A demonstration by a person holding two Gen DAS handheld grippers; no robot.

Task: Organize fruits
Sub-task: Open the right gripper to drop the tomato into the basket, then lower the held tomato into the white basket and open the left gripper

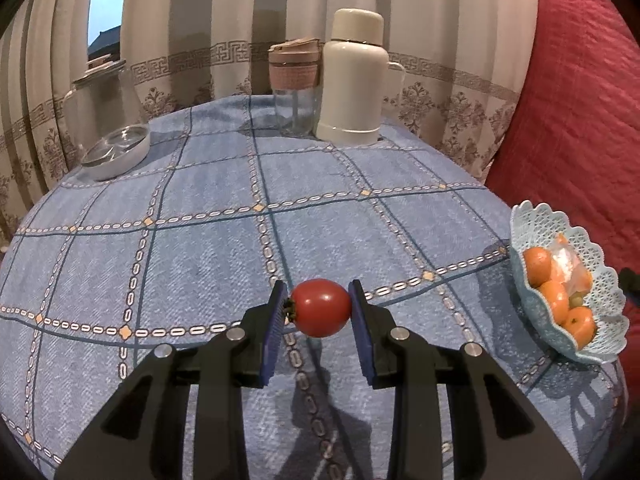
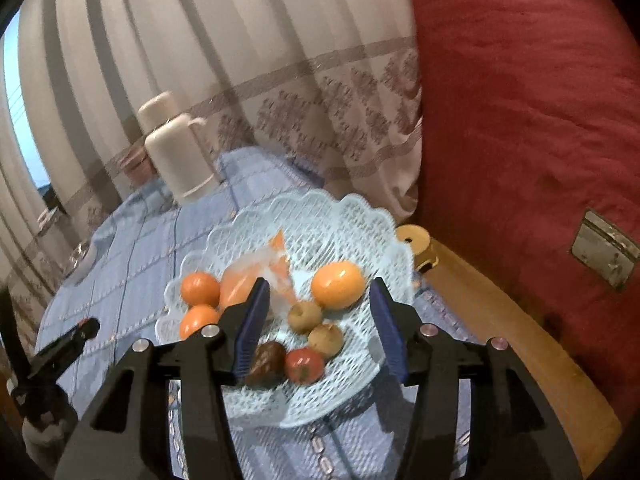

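Pinching tomato (image 1: pixel 320 307) between left fingers (image 1: pixel 276 312), above tablecloth (image 1: pixel 200 208).

The worktop (image 1: pixel 224 216) lay bare across its middle. A thermos (image 1: pixel 354 80), a cup (image 1: pixel 295 88) and a glass jar (image 1: pixel 106 120) lined its far edge, the fruit basket (image 1: pixel 536 224) its right edge against red bedding (image 1: pixel 580 100).

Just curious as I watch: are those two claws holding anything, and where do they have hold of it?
The left gripper pinches a red tomato by its stem end and opposite end. The right gripper holds nothing, open over the fruit basket.
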